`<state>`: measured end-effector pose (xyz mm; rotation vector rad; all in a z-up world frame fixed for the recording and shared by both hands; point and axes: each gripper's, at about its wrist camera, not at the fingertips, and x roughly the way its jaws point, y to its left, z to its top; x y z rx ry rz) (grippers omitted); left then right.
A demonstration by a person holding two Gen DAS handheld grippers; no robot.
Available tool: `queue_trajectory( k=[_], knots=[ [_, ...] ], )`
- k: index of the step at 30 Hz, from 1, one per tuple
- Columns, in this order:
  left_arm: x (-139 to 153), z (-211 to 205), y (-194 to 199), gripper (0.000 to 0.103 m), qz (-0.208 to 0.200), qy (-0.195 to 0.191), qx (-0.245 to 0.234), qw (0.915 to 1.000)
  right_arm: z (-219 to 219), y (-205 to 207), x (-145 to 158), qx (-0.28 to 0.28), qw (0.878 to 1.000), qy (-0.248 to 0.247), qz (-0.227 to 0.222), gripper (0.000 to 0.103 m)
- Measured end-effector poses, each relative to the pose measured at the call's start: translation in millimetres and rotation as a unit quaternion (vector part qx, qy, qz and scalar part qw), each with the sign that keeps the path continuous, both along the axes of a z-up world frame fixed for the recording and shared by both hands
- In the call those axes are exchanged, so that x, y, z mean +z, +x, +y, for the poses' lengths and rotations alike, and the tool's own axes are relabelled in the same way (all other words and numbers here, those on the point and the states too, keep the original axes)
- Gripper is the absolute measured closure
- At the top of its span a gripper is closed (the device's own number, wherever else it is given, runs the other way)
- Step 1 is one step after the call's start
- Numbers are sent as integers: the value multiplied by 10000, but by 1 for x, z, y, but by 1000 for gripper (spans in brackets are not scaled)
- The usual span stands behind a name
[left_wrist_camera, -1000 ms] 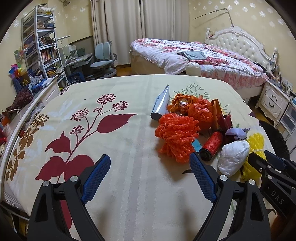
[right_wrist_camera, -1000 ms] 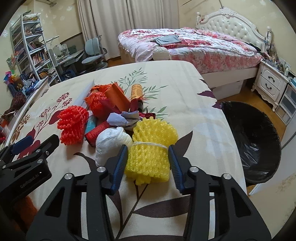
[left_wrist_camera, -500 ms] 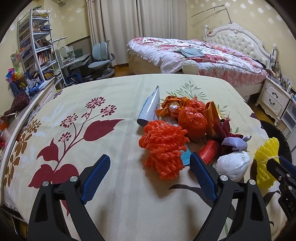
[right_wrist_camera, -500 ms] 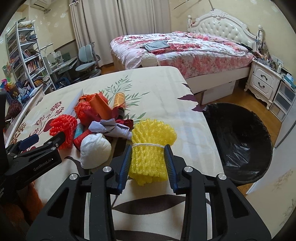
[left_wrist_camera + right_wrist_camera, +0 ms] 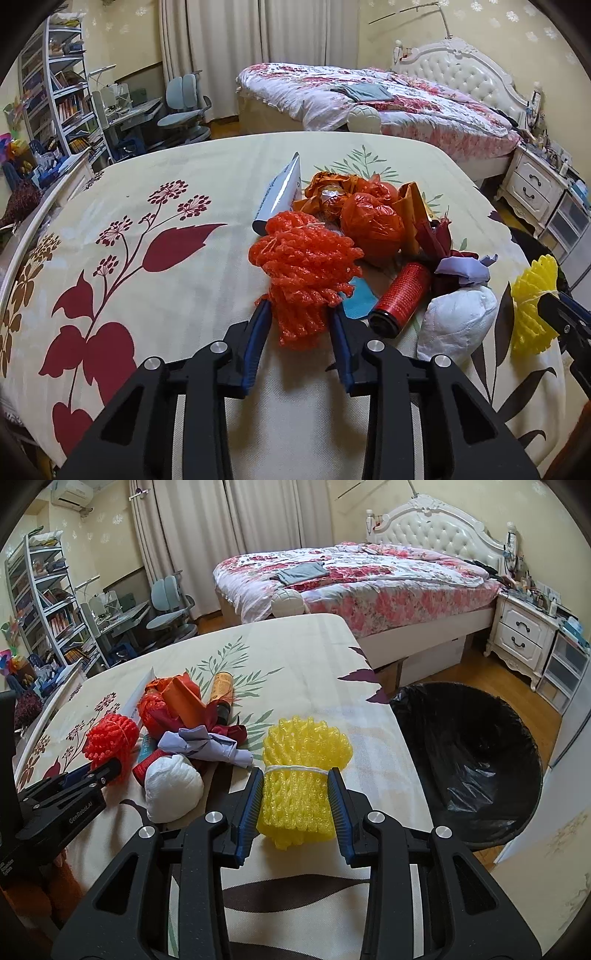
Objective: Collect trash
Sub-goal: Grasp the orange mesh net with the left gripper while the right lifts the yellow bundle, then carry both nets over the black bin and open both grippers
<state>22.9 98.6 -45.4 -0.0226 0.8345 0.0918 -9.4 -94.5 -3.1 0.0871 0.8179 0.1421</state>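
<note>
While the right gripper (image 5: 295, 797) is clamping its fingers on the yellow net (image 5: 301, 775), lifting it off the table (image 5: 295, 657) toward the bin (image 5: 465, 760), the left gripper (image 5: 299, 325) is closing on the orange net (image 5: 303, 273) left of it.

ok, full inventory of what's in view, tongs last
orange foam net: 1, orange, table, between left tongs' pads
yellow foam net: 1, yellow, clamped in right tongs
white wad: 1, white, beside yellow net
red can: 1, red, lying by white wad
lilac paper: 1, crumpled, on the pile
orange bag: 1, behind orange net
tube: 1, white, pile's far left
bin: 1, black liner, floor right of table
left tongs: closing on orange net
right tongs: shut on yellow net
</note>
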Motion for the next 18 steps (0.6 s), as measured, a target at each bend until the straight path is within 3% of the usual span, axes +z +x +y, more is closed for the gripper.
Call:
queue_trajectory(
  k=[9,18],
  knots=[
    [29,-1,-26,71,-384,-46,-4,9993,-10,-8,8,-97,9998,17,-163,68],
    [54,-44,-26,71,-722,-187,-607,9954,-44,-11,23,-480,9980,-101,-408,68]
  ],
)
